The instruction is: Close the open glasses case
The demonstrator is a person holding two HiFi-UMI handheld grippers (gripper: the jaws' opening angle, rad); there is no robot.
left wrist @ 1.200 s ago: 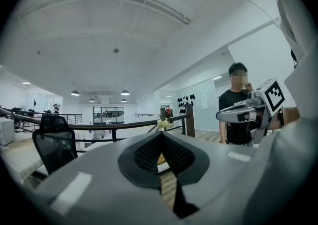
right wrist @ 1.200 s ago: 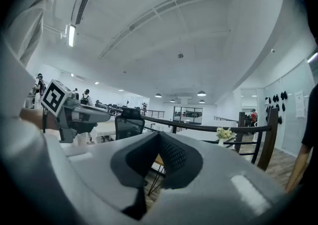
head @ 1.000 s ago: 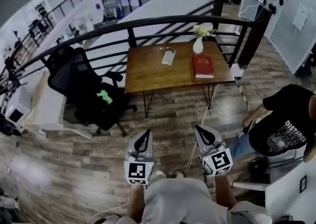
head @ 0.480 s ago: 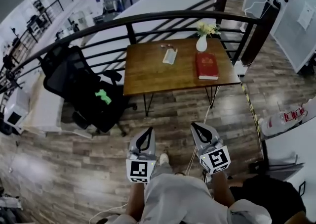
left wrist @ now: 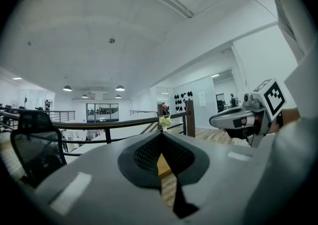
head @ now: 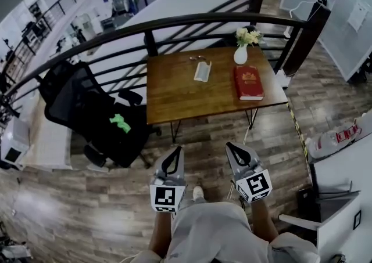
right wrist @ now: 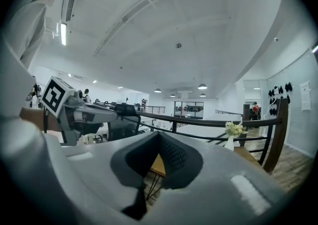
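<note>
The open glasses case (head: 201, 71), pale grey, lies on a wooden table (head: 174, 93) ahead of me, with a pair of glasses (head: 196, 57) just behind it. My left gripper (head: 174, 152) and right gripper (head: 233, 150) are held side by side over the floor, well short of the table's near edge. Both are shut with nothing in them. In the left gripper view the jaws meet tip to tip at my left gripper (left wrist: 160, 133). In the right gripper view my right gripper (right wrist: 160, 135) looks the same, and the table edge (right wrist: 158, 165) shows through the gap.
A red book (head: 249, 82) and a white vase of flowers (head: 241, 51) stand on the table's right side. A black office chair (head: 96, 114) with a green thing on its seat is left of the table. A dark railing (head: 174, 22) curves behind. White furniture (head: 343, 192) stands at the right.
I have walked toward the table, which now looks larger and nearer. The seated person at the right has dropped out of view. Both grippers keep their pose, still shut.
</note>
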